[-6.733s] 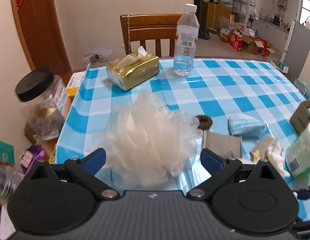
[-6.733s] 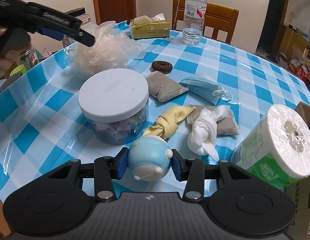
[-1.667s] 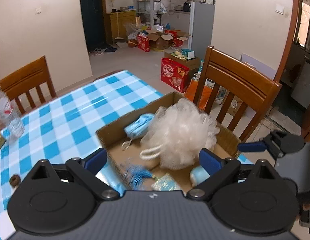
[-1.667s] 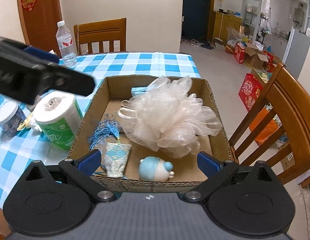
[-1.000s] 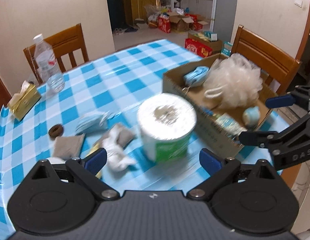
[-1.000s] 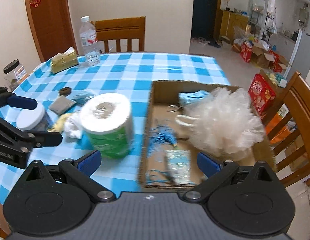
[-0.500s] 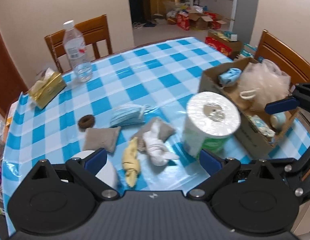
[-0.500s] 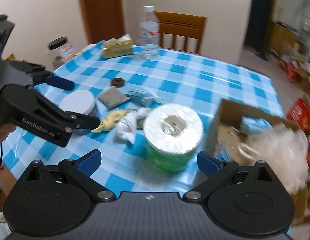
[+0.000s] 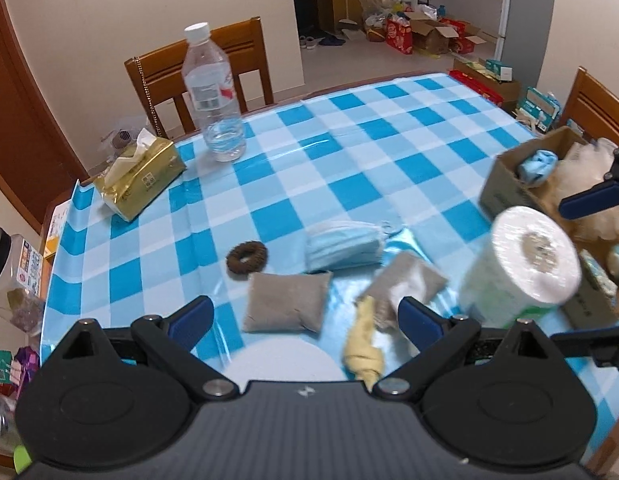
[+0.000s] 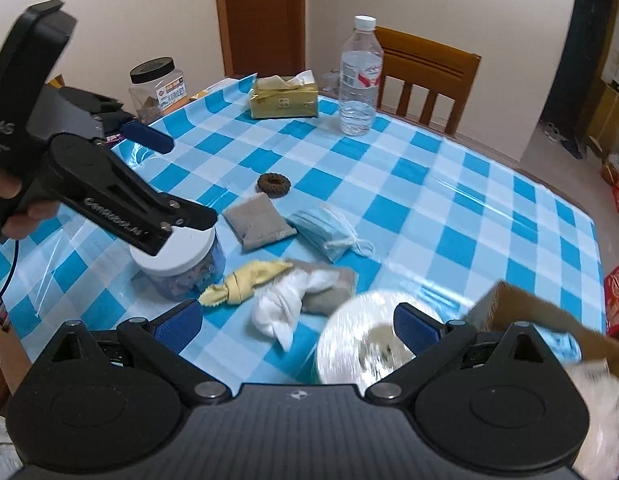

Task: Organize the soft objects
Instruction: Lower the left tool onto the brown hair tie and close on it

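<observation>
Soft items lie loose on the checked tablecloth: a grey pouch, a brown hair tie, a blue face mask, a second grey pouch and a knotted yellow cloth. My left gripper hangs open just short of the first pouch, holding nothing. The right wrist view adds a knotted white cloth beside the yellow cloth. My right gripper is open and empty above them. The cardboard box at the right holds a white mesh sponge.
A toilet roll stands against the box. A white-lidded jar sits under the left gripper. A water bottle, a gold tissue pack and a black-lidded jar stand at the far side, with wooden chairs behind.
The mesh sponge and the small blue toy went from the table into the box and both grippers opened. Both cameras have since swung from the box back over the loose soft items.
</observation>
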A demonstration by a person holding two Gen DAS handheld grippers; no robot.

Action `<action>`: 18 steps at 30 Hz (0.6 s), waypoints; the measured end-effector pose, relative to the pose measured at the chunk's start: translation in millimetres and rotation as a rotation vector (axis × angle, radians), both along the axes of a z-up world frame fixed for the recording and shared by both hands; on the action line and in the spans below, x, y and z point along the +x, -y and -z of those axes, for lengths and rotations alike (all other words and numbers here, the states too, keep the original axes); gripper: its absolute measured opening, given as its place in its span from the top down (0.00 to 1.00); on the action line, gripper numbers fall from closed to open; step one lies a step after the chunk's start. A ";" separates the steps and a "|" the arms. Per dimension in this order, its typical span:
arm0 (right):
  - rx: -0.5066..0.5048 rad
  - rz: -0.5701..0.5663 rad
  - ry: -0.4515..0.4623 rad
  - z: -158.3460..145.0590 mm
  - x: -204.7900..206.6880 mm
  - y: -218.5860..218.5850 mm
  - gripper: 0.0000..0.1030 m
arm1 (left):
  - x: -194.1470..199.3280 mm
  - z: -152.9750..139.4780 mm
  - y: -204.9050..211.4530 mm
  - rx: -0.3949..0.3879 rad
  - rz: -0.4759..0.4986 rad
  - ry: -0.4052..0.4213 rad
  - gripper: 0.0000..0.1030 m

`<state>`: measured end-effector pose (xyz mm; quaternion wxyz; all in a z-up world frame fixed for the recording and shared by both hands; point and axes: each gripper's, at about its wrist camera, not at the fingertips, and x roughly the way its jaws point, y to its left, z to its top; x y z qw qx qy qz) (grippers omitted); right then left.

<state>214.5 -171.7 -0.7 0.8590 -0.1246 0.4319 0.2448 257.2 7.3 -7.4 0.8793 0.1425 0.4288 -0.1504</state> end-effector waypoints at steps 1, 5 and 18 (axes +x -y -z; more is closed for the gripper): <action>-0.004 -0.001 -0.001 1.3 4.0 -2.9 0.00 | 5.8 2.0 -2.5 0.002 -0.001 -0.001 0.05; -0.021 -0.010 -0.018 8.3 23.8 -15.6 0.00 | 34.1 13.9 -13.3 -0.002 -0.021 -0.014 0.05; -0.082 -0.052 -0.079 25.8 82.4 -45.0 0.00 | 122.9 63.0 -32.7 0.007 -0.102 -0.092 0.15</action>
